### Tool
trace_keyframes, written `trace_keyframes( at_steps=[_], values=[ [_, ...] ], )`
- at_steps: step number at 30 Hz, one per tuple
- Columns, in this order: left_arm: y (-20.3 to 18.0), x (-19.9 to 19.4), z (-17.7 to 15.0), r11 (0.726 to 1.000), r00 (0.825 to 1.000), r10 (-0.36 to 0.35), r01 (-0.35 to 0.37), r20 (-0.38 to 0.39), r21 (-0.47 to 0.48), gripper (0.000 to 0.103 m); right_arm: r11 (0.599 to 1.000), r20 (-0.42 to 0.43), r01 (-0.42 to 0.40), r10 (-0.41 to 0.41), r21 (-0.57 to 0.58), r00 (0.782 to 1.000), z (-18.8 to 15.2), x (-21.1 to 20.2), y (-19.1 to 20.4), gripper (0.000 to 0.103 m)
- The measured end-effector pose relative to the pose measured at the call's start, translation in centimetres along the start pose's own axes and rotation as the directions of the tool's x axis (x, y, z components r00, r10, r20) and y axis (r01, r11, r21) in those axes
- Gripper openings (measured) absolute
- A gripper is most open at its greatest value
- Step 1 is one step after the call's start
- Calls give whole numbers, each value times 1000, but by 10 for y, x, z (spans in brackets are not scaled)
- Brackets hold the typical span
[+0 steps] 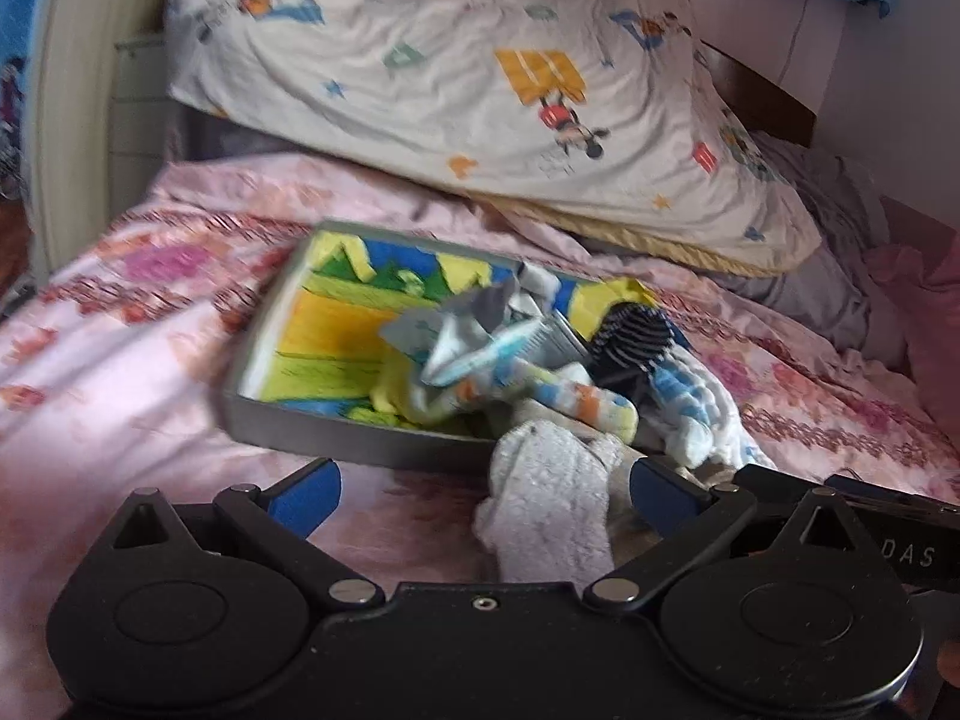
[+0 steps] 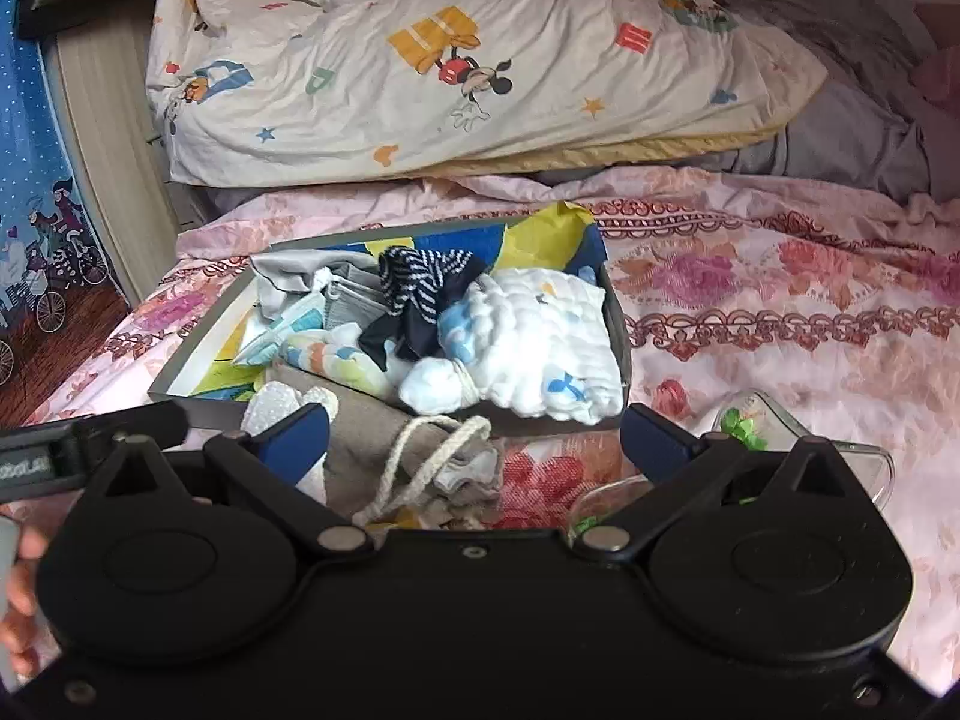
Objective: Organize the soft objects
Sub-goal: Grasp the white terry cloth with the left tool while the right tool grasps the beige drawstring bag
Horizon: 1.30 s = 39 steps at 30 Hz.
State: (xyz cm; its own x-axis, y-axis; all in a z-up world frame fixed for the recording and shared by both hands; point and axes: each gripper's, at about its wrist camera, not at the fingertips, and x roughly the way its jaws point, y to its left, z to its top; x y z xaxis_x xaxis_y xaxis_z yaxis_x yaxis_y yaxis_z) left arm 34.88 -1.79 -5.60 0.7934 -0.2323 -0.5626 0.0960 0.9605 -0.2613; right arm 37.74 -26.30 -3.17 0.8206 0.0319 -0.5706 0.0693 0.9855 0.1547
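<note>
blue pads are seen on both grippers, and both sets of jaws are spread wide with nothing squeezed. between the pads of the left gripper [image 1: 483,495] a fluffy white cloth [image 1: 549,516] is draped, hanging over the near wall of the box and down onto the bed; it sits close to the right pad, but a grip on it is not shown. between the pads of the right gripper [image 2: 474,441] a grey bag [image 2: 384,450] with a white cord [image 2: 432,456] is laid, half out of the box, close to the left pad.

just past the jaws a grey box [image 2: 180,402] with a bright yellow, green and blue lining is set on the pink flowered blanket [image 2: 780,312]. the soft things are piled in its right half: a puffy white and blue cloth [image 2: 540,348], a dark striped sock [image 2: 420,288], and a pale sock with orange and blue patches [image 1: 570,402]. the left half of the box is left bare in the left view.

beside the right gripper a clear plastic case [image 2: 840,450] with green bits is seen on the blanket. behind the box a cartoon pillow [image 2: 450,60] is leaned.
</note>
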Motion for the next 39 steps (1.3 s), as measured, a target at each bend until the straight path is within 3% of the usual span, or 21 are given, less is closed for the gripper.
trace_keyframes(
  at_steps=[9,15,19,28,34,39],
  values=[
    [25,23,-7,977,988,-154,148,-31,-151,100,1000,-24,1,-1,-17,1000,-1,11,5,102],
    [34,33,-7,964,977,-207,193,-56,-182,85,998,-40,4,-6,-55,999,4,20,13,97],
    [40,39,-7,946,963,-256,234,-78,-225,73,995,-55,3,-9,-102,998,7,27,21,90],
    [44,52,-11,908,929,-358,322,-95,-270,69,991,-129,-19,2,-135,992,5,56,32,87],
    [47,58,-12,901,921,-371,328,-115,-283,47,987,-163,-48,22,-156,986,2,73,41,73],
    [52,60,-12,889,913,-391,341,-119,-306,39,981,-171,-24,-9,-193,985,-1,80,48,59]
  ],
)
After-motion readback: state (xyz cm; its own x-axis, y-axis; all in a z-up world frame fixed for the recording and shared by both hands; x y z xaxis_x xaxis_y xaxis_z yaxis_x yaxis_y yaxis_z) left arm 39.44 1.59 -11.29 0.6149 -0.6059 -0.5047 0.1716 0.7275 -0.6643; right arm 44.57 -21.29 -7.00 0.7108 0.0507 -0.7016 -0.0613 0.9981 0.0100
